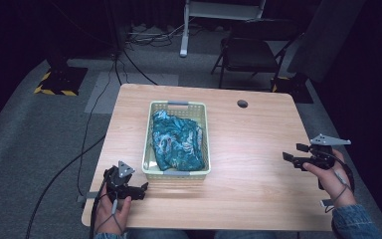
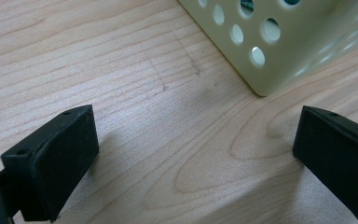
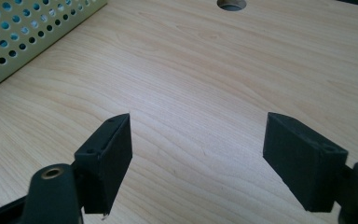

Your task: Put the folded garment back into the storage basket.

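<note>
Teal patterned cloth (image 1: 176, 141) lies bunched in the pale perforated basket (image 1: 177, 173) at mid-table. My left gripper (image 1: 142, 189) sits low at the basket's near-left corner, jaws spread, nothing between them. My right gripper (image 1: 292, 153) hovers well right of the basket, jaws likewise apart and empty. Cloth looks light, limp, likely to drape and slide; best pinched at a raised fold near the top.
</note>
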The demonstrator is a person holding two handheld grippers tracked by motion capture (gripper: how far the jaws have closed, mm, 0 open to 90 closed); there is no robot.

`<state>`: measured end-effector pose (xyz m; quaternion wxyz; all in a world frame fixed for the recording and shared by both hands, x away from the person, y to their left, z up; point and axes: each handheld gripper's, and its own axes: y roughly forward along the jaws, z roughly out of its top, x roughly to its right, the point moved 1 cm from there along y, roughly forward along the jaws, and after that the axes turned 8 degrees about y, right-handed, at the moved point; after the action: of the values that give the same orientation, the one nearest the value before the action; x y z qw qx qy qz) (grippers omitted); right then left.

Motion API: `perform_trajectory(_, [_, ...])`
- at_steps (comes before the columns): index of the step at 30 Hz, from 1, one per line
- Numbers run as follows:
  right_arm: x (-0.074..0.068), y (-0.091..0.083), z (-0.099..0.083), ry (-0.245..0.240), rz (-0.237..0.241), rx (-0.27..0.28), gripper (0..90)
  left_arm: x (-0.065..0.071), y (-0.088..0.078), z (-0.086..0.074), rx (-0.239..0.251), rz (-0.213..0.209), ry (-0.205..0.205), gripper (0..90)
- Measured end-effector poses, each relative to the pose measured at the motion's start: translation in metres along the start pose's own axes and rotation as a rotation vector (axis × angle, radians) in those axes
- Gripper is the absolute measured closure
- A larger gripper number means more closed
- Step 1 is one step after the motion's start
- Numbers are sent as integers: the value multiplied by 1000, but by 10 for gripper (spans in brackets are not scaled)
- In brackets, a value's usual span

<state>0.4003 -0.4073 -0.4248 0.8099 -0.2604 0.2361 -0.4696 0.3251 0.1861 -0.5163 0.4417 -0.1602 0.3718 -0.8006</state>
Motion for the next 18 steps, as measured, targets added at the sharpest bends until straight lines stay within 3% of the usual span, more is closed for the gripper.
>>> perform_trajectory(18, [13,3,-25,29,-19,-30,243,0,0,0,0,0,0,3])
